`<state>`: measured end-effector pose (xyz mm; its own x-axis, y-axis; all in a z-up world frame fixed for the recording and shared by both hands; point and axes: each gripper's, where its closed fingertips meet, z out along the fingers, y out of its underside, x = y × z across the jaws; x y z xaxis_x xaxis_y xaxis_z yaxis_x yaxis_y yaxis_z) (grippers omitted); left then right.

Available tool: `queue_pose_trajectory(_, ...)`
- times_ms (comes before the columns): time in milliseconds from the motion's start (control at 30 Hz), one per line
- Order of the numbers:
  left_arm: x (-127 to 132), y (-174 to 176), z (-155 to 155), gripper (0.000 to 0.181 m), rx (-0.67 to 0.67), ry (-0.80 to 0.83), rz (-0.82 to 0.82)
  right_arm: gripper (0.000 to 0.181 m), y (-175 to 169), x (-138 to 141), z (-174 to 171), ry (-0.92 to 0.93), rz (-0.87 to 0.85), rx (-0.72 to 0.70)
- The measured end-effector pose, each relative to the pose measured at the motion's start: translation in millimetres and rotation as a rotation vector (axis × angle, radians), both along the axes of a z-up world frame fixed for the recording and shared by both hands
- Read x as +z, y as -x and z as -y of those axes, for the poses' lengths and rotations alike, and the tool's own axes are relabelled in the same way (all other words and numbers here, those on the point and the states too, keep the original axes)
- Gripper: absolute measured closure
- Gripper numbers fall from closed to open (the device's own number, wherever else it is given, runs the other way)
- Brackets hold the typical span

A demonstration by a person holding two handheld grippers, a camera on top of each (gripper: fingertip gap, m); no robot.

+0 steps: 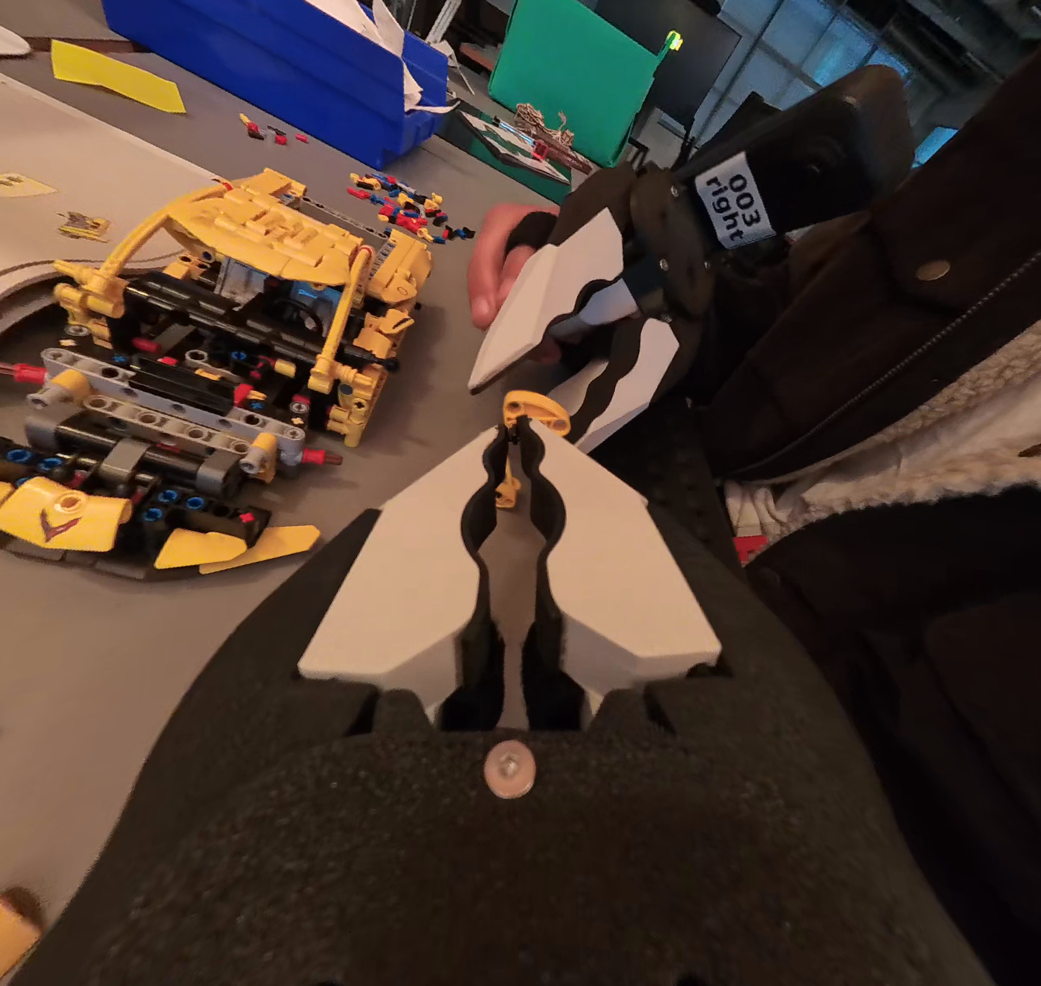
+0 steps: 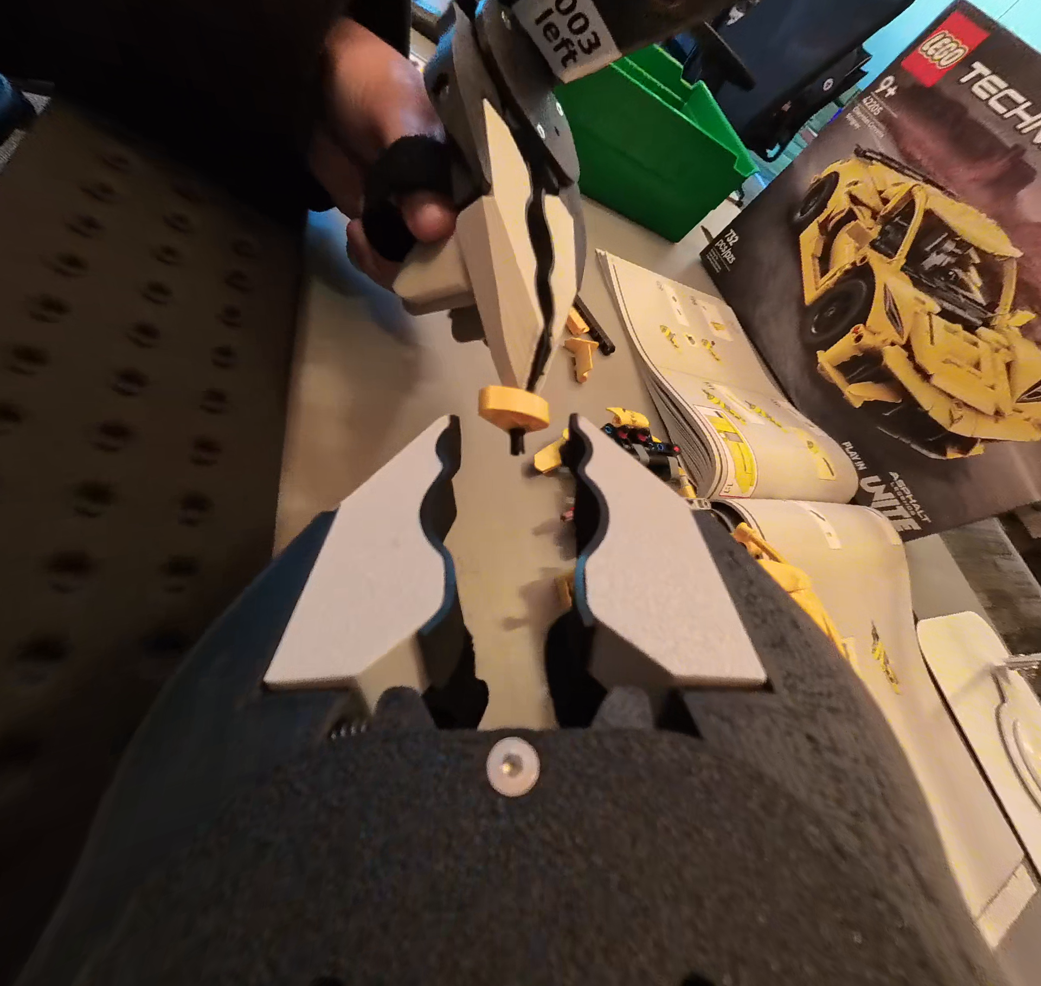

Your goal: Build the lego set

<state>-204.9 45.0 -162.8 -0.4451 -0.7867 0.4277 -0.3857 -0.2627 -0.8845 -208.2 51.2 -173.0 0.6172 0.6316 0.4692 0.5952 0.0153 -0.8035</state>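
At frame centre the left gripper (image 1: 517,434) pinches a small curved yellow plastic lego piece (image 1: 536,408) with a black pin above the tabletop (image 1: 169,649), presented toward the open-fingered, empty right gripper (image 2: 514,432), likely for a handover.

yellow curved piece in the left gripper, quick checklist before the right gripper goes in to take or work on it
1. Left gripper shut on the yellow curved piece: ok; it is pinched at the fingertips.
2. Black pin seated in the piece: ok; it hangs from the underside.
3. Right gripper open and empty: ok; nothing sits between its fingers.
4. Right gripper lined up: ok; the piece sits just ahead of the gap in the right wrist view.
5. Piece clear of the table: ok; it is held in the air, loose yellow parts lying farther back.
6. How firm the grip is: cannot tell; only the tips hold it.
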Motion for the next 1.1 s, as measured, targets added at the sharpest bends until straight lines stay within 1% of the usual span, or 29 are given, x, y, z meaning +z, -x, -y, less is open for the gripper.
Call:
queue_pose_trajectory(33,-1.0,-0.1,1.9,0.178,-0.009,0.007,-0.007,0.147,-0.2,-1.0,0.1,-0.001,0.011,-0.001)
queue_pose_trajectory(67,-2.4,-0.7,2.5,0.178,-0.009,0.005,-0.013,0.159,-0.4,0.3,0.8,-0.017,0.024,-0.001)
queue_pose_trajectory(100,-3.4,-1.0,3.1,0.177,-0.010,0.002,-0.016,0.164,-0.4,3.0,0.9,-0.045,0.035,-0.003)
queue_pose_trajectory(200,-0.7,-1.1,4.0,0.178,-0.015,0.034,-0.008,0.166,-1.4,5.6,0.6,-0.066,0.048,-0.011)
queue_pose_trajectory(300,6.6,-0.4,4.9,0.176,-0.025,0.077,0.017,0.167,-2.5,13.5,0.8,-0.099,0.028,-0.015)
queue_pose_trajectory(433,9.5,-0.4,6.1,0.176,-0.026,0.073,0.039,0.167,-1.7,16.9,1.4,-0.129,0.039,-0.015)
queue_pose_trajectory(700,12.2,2.0,9.9,0.177,-0.064,0.142,0.031,0.167,1.9,20.6,4.6,-0.161,0.043,0.004)
queue_pose_trajectory(867,4.8,3.8,8.5,0.177,-0.057,0.038,0.012,0.166,1.1,10.6,2.7,-0.119,0.052,-0.003)
queue_pose_trajectory(1100,3.5,4.1,3.2,0.178,-0.037,0.054,-0.002,0.167,-3.0,6.8,0.1,-0.097,0.053,-0.032)
